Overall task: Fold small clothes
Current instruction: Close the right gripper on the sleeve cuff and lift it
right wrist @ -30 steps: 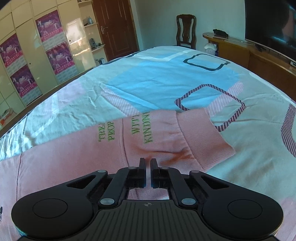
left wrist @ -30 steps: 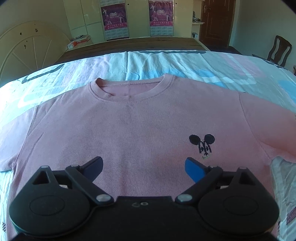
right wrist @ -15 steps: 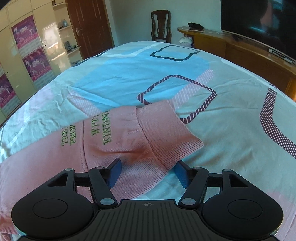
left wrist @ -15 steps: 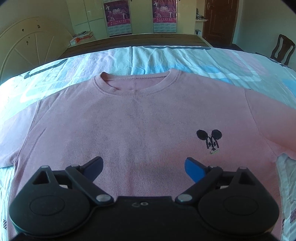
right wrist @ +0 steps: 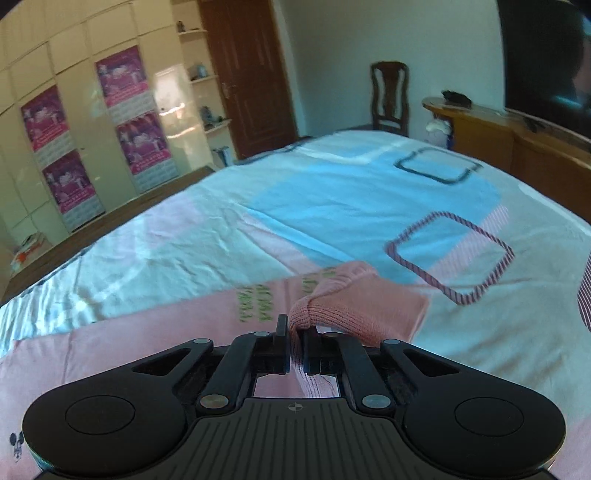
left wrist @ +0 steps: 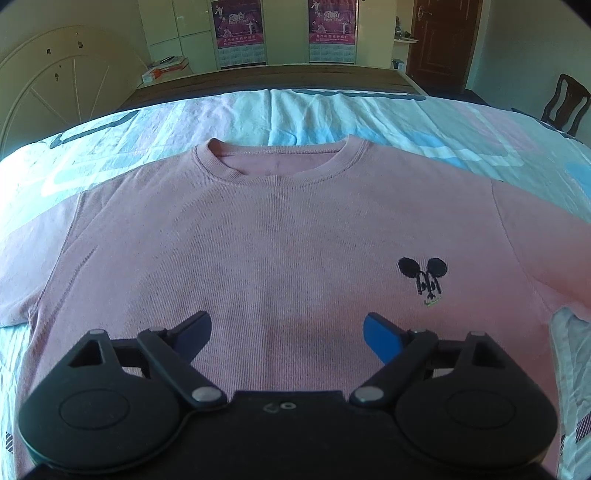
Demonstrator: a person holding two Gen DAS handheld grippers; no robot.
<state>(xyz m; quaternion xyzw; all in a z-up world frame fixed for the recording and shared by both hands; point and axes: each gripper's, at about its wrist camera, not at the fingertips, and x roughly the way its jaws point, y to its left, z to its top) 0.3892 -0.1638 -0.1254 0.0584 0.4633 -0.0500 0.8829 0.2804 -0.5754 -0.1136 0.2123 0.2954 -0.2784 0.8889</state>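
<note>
Moved: right gripper point(right wrist: 294, 345), half a second ago spread, now clamped on the sleeve point(right wrist: 347, 299) cuff (bunched, lifted); sleeve fold likely starting. Left gripper point(left wrist: 287, 332): fingers apart, idle above shirt point(left wrist: 280, 236).

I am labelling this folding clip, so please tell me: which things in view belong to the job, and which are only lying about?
Belong to the job:
- pink sweatshirt, flat on the bed
- its sleeve cuff, pinched in the right claw
- left claw, open above the chest

Only lying about:
- patterned bedsheet
- wooden chair
- wall posters
- television
</note>
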